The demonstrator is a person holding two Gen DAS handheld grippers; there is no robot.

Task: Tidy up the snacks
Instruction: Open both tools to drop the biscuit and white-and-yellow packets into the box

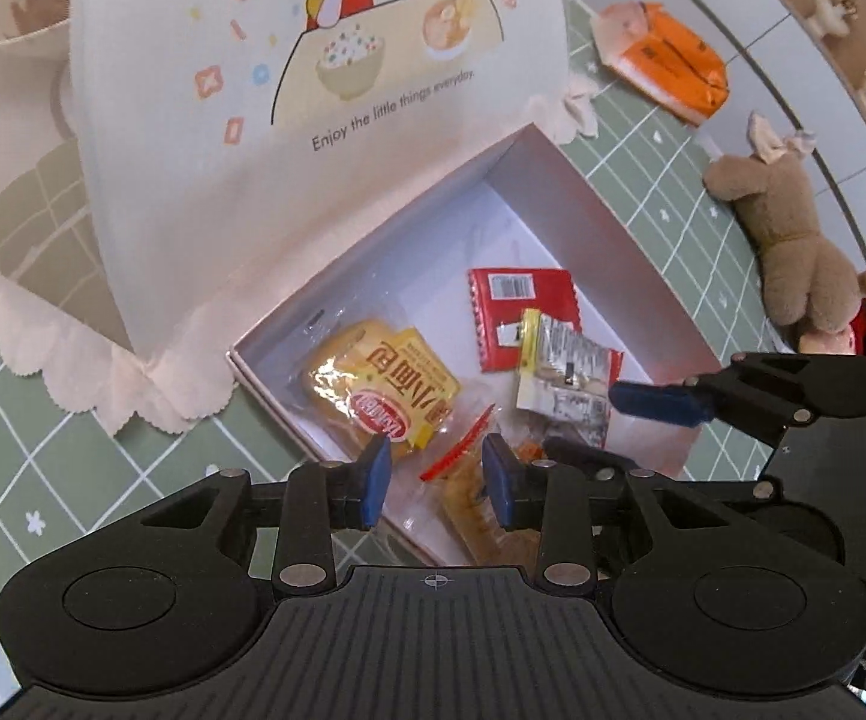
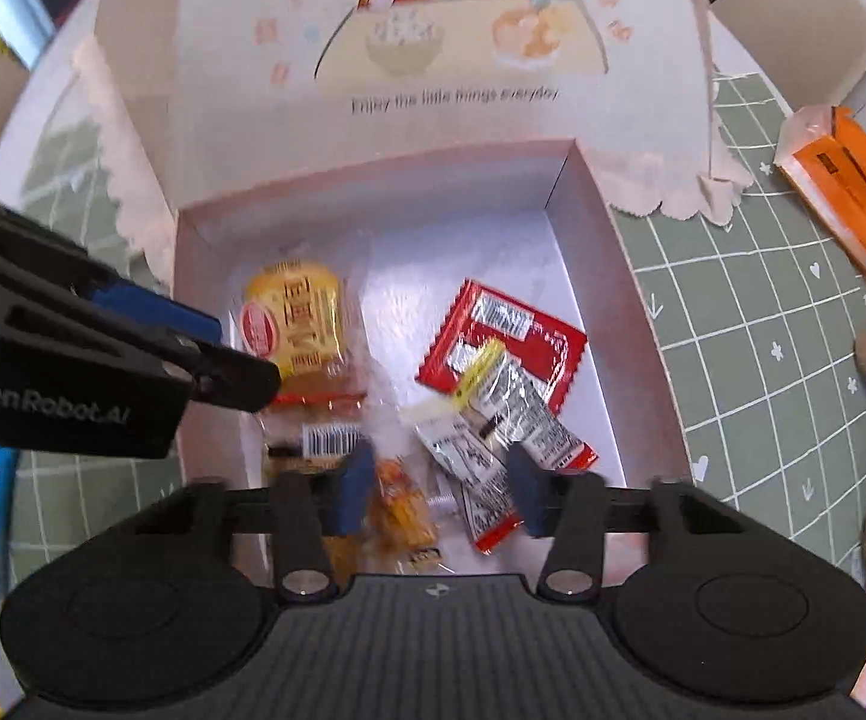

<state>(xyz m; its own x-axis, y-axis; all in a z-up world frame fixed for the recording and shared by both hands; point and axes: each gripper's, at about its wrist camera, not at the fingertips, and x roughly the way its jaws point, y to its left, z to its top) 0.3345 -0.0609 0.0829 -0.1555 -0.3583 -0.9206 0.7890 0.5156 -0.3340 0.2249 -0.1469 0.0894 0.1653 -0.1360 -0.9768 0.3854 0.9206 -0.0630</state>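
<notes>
Here, a green gridded table (image 2: 763, 324) carries an open white box (image 2: 631, 312), its lid (image 2: 433, 60) raised at the far edge. Snack packets lie loose inside: yellow (image 2: 298, 315), red (image 2: 505, 336), silver (image 2: 493, 420). The left gripper (image 1: 436, 474) and right gripper (image 2: 442, 495) hover above, jaws partly apart, empty. Risk: colliding grippers, or a snagged lid. An orange packet (image 2: 853, 204) sits outside.

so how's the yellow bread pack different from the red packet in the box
The yellow bread pack is clear wrap with a yellow label and puffed up; the red packet is opaque foil and flat. The yellow one lies at the box's left side, the red at its right. Both lie loose inside the open box.
</notes>
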